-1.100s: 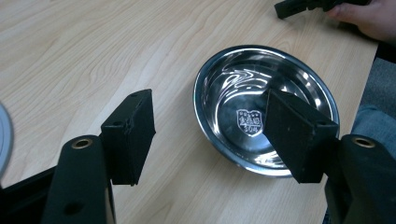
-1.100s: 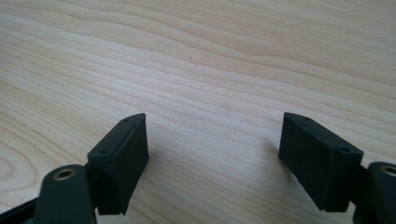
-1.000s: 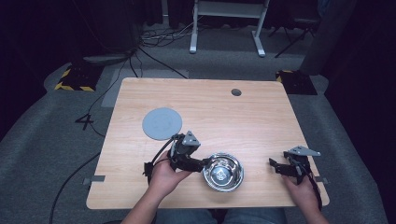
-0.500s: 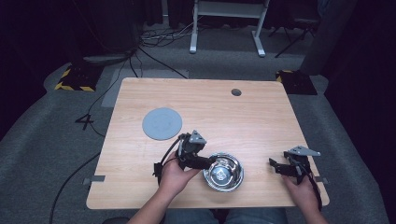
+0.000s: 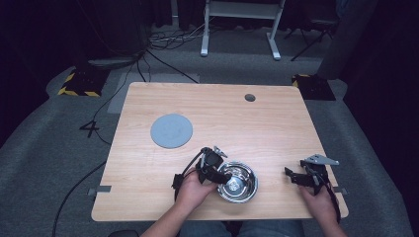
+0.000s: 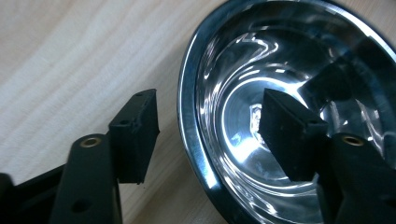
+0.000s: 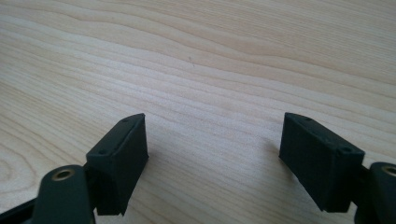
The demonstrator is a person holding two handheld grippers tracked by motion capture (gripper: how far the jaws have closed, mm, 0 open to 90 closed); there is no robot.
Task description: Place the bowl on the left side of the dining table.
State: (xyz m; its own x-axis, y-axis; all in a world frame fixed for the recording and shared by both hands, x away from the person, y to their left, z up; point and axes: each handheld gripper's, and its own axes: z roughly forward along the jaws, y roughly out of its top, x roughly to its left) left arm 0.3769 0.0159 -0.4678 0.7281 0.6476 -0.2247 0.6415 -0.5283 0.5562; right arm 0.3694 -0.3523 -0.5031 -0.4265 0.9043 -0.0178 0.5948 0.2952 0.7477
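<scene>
A shiny steel bowl (image 5: 238,182) sits near the table's front edge. My left gripper (image 5: 221,177) reaches it from the left and straddles its rim (image 6: 190,135): one jaw stands outside over the wood, the other inside the bowl. The jaws have just been closing, but gaps still separate both pads from the rim, so it is open. My right gripper (image 5: 292,177) rests at the front right, apart from the bowl. Its jaws (image 7: 212,154) stand wide open over bare wood.
A flat grey disc (image 5: 171,131) lies on the wooden table (image 5: 267,128) to the left of centre. A small dark hole (image 5: 250,98) marks the far right of the tabletop. Cables trail over the grey floor at the left.
My left gripper has moved right and down, from beside the bowl to over its rim. The right gripper has stayed put.
</scene>
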